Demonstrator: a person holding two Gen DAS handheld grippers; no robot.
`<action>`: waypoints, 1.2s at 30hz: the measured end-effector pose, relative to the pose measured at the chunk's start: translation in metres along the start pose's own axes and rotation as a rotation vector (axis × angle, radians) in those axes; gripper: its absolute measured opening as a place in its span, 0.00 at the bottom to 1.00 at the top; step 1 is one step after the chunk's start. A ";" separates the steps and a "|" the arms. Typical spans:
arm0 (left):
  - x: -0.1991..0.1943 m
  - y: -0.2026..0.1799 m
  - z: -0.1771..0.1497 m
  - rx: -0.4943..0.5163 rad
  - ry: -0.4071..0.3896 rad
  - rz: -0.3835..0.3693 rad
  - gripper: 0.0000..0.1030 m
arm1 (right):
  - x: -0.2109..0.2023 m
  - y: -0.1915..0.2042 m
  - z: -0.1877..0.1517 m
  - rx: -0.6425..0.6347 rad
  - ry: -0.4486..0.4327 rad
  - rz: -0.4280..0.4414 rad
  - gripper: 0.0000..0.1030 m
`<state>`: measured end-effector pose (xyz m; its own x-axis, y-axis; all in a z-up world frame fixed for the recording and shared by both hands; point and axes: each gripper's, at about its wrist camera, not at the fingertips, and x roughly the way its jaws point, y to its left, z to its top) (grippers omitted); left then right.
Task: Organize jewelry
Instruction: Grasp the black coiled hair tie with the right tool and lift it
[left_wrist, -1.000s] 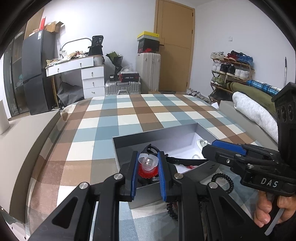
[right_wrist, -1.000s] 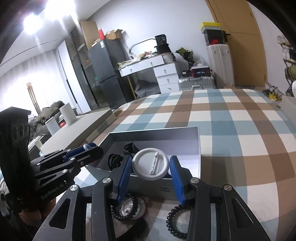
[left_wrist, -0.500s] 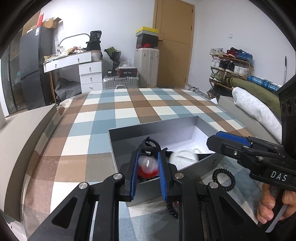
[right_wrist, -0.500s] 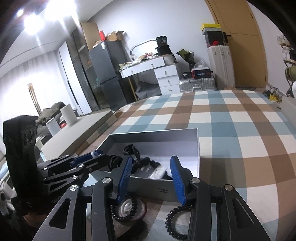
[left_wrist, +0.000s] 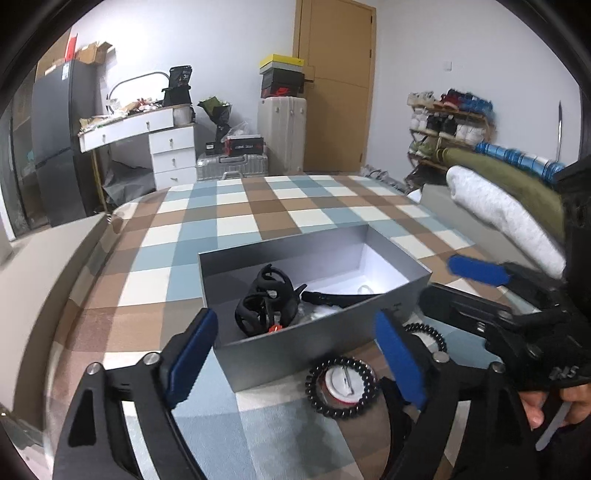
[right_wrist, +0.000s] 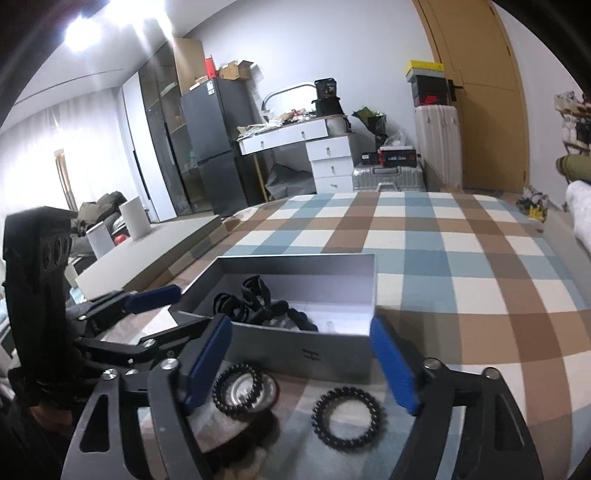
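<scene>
two grippers hang over the near edge of the grey box (left_wrist: 321, 354), and both have just been opening: the left gripper (left_wrist: 295, 354) and the right gripper (right_wrist: 299, 365) now stand with blue pads wide apart and nothing between them. the box sits on a checked cloth (left_wrist: 240, 221) of blue, brown and cream squares, its long axis running away from the person and slightly to the right in the left view.

inside the box, toward its near left corner, lies a heap of black claw clips (left_wrist: 267, 299), glossy hard plastic with curved teeth, and a small red bit shows under them. a black strap or band (left_wrist: 332, 297) stretches from the heap toward the box's right wall. the floor of the box is white and smooth, its walls matte card.

what is left lies outside, just before the box's near wall: one black spiral hair tie (left_wrist: 341, 384) ringed around a round white and red lidded tin (left_wrist: 345, 382), and a second hair tie (right_wrist: 347, 411) lying flat and empty on the cloth, to the right of the first. the ties are springy coiled plastic, likely to flex when pinched.

judging by position, the tin and its tie sit almost directly below the left gripper's right pad, while the empty tie lies under the right gripper, nearer its right pad. either would need a short drop downward and toward the person, not forward.
</scene>
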<state>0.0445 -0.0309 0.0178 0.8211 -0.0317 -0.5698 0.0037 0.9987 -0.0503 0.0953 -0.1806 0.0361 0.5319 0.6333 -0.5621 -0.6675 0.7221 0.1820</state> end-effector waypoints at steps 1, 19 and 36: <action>0.000 -0.002 -0.001 0.007 0.008 0.004 0.84 | -0.003 0.000 -0.002 -0.005 -0.002 -0.015 0.86; -0.009 0.007 -0.031 -0.039 0.055 -0.012 0.98 | -0.015 -0.001 -0.025 -0.061 0.049 -0.081 1.00; -0.003 0.016 -0.045 -0.070 0.081 -0.039 0.98 | 0.003 0.003 -0.038 -0.094 0.188 -0.129 0.92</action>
<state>0.0167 -0.0168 -0.0185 0.7722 -0.0762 -0.6308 -0.0078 0.9916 -0.1292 0.0751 -0.1877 0.0044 0.5154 0.4679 -0.7179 -0.6506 0.7589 0.0275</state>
